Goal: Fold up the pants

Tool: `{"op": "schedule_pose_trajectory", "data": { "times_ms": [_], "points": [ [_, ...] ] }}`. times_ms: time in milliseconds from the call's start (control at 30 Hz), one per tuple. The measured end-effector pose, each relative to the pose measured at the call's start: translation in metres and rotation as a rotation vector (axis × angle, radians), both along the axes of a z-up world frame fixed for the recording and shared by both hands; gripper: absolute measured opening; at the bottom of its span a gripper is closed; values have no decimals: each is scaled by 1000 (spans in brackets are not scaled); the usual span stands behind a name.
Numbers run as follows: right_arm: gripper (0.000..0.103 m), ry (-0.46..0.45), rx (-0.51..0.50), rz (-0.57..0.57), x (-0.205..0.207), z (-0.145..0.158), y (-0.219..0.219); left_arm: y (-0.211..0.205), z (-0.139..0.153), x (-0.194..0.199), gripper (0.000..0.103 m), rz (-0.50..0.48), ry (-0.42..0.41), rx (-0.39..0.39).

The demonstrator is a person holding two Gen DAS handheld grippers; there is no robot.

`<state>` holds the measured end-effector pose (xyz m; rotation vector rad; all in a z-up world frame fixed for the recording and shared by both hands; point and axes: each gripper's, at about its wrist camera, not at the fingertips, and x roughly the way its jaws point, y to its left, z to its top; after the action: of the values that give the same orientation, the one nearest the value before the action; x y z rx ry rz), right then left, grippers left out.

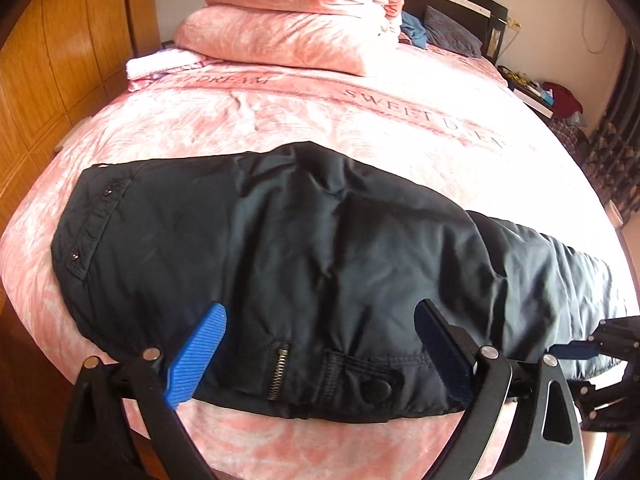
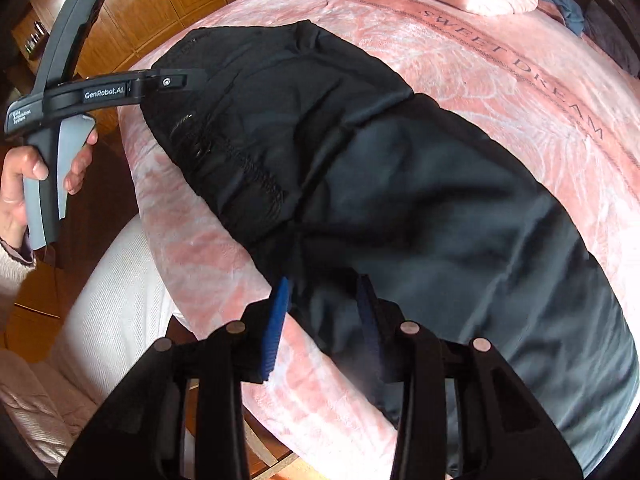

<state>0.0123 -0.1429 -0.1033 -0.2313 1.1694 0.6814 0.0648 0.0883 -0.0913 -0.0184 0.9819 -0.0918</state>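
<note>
Black pants (image 1: pixel 320 240) lie across the pink bedspread (image 1: pixel 320 120), waist end at the left and legs running off to the right. Their zipper (image 1: pixel 280 368) and snap button (image 1: pixel 376 390) sit at the near edge. My left gripper (image 1: pixel 320 310) hovers over that edge, jaws wide open with nothing between the blue pads. The right wrist view shows the pants (image 2: pixel 400 200) from the leg side. There my right gripper (image 2: pixel 322 300) stands open over the near hem, its pads clear of the cloth. A hand (image 2: pixel 20 188) holds the left gripper (image 2: pixel 176 80) by the waist end.
Folded pink blankets (image 1: pixel 296 20) and a white towel (image 1: pixel 160 64) are stacked at the head of the bed. A wooden wardrobe (image 1: pixel 48 60) stands on the left and a cluttered nightstand (image 1: pixel 540 96) on the right. The person's white-clad leg (image 2: pixel 108 300) is against the bed's near edge.
</note>
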Motion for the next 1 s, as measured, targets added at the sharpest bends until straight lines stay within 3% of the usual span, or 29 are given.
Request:
{"op": "schedule_pose_trajectory", "data": {
  "times_ms": [100,200,267,333,400,467,567,633,700,767,833,900,1000],
  "points": [
    [37,-48,-25,15,-12,-6,8,-22,0,-2,96,-39,13,0],
    [51,-75,-57,59,-12,-12,24,-33,4,-7,96,-51,12,-4],
    [50,-105,-80,77,-10,-16,31,-34,7,-10,96,-47,10,-4],
    [30,-100,-94,60,-3,-21,33,-34,8,-13,96,-40,12,1],
    [12,-38,-26,30,6,-22,26,-33,8,-16,96,-35,15,12],
    [5,7,39,0,11,-19,19,-31,8,-18,96,-32,21,22],
    [2,-2,44,33,-3,-7,23,-30,10,-21,96,-27,14,12],
    [2,45,55,-11,-2,-14,24,-34,10,-19,97,-32,18,0],
    [12,59,52,-44,1,-29,22,-41,8,-15,97,-44,27,-2],
    [18,99,131,-90,5,-33,11,-51,5,-12,97,-61,27,6],
    [33,82,188,-126,0,-21,-7,-61,2,-10,97,-83,39,18],
    [56,12,187,-170,-11,-2,-31,-71,-2,-10,97,-104,41,17],
    [55,-51,137,-330,-27,19,-92,-92,-10,-11,97,-147,57,16]
  ]
}}
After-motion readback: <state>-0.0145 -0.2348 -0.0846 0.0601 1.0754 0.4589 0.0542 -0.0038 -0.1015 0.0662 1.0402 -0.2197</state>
